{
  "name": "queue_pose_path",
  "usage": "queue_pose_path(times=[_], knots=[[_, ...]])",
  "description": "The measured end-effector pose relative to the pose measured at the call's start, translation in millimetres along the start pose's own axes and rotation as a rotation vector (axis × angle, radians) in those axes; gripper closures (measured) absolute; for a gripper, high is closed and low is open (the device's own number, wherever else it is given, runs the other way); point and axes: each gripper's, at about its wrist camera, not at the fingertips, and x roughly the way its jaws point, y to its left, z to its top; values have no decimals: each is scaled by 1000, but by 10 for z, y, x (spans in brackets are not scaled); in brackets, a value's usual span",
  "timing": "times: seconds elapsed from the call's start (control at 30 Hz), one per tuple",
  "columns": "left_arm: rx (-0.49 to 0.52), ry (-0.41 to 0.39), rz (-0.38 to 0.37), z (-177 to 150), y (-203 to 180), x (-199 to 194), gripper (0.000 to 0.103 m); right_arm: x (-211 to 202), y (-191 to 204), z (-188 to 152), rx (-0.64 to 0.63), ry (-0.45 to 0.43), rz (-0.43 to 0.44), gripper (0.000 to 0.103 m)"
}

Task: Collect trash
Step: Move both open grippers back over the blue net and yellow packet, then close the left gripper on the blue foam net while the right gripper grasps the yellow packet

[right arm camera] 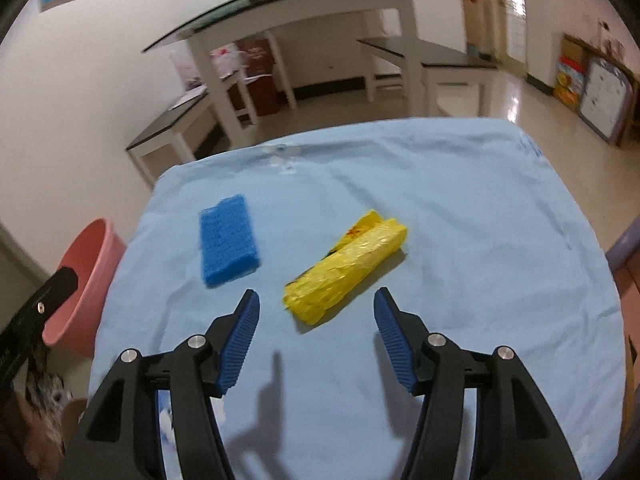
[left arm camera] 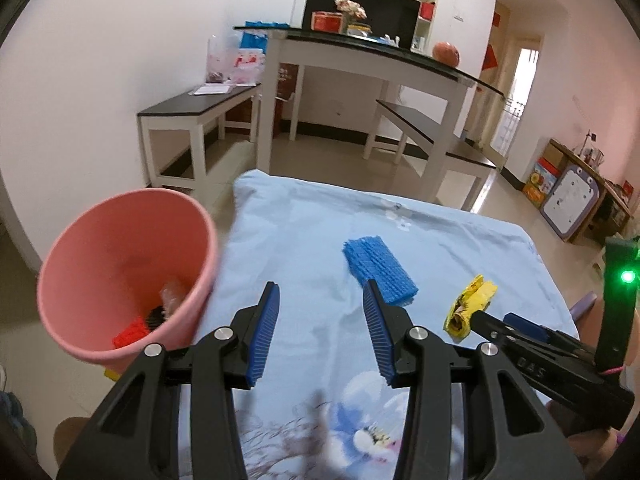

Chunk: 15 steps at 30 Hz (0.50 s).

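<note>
- Lying ahead of right gripper (right arm camera: 316,316), jaws apart, empty: yellow wrapper (right arm camera: 346,266).
- Left gripper (left arm camera: 320,304), jaws apart, empty; blue foam (left arm camera: 378,270) beyond its right finger, pink bin (left arm camera: 100,240) at left.

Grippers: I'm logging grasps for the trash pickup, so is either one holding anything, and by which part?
Nothing is held. The left gripper and right gripper are both open and empty; the crumpled yellow plastic wrapper lies loose on the light blue cloth.
</note>
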Motion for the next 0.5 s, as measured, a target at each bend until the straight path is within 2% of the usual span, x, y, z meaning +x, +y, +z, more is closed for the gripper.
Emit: queue_pose_path(times=[0.2, 0.23, 0.3, 0.37, 0.4, 0.5], knots=[[30, 65, -25, 38, -207, 366, 59, 198, -76, 61, 50, 17, -34, 46], [32, 76, -30, 42, -239, 423, 59, 227, -95, 63, 55, 22, -32, 51], [39, 98, -38, 43, -298, 545, 59, 274, -124, 60, 50, 33, -28, 72], [43, 124, -43, 49, -350, 679, 59, 290, -139, 55, 31, 39, -14, 84], [42, 132, -43, 47, -360, 724, 59, 277, -135, 52, 18, 34, -13, 88], [31, 159, -40, 36, -388, 877, 59, 232, -147, 47, -18, 18, -5, 91]])
